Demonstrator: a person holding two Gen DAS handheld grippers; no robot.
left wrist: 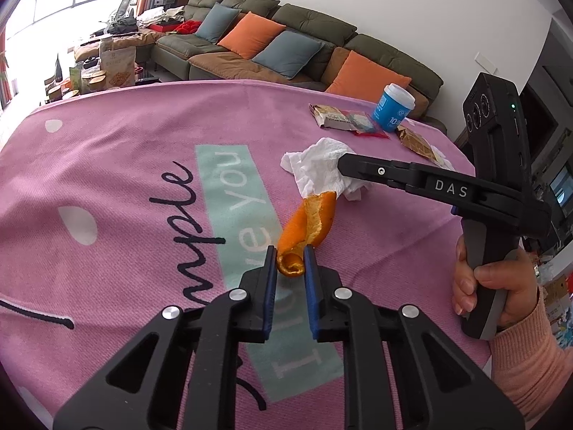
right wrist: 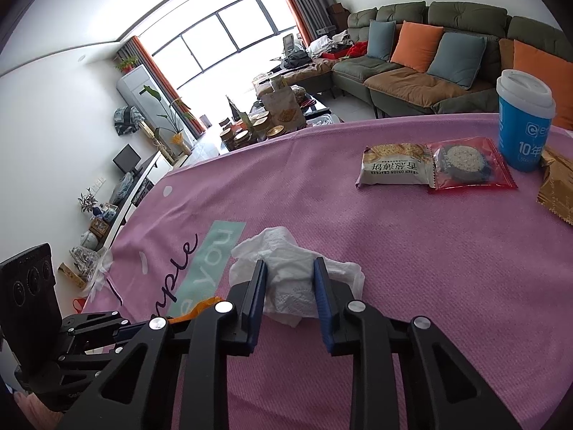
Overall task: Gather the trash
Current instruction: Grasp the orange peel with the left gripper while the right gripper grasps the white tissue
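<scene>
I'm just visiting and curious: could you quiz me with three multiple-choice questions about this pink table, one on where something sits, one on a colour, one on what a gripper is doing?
1. Where does the blue cup stand?
A. beside the snack packets
B. on the sofa
C. on top of the tissue

2. What colour is the peel?
A. green
B. orange
C. purple

3. What is the right gripper doing?
A. hanging open over bare cloth
B. pinching the cup
C. closed on the white tissue

Answers: 1 A, the cracker packet lies near it. 2 B, the left gripper pinches its orange end. 3 C, both pads press the tissue.
</scene>
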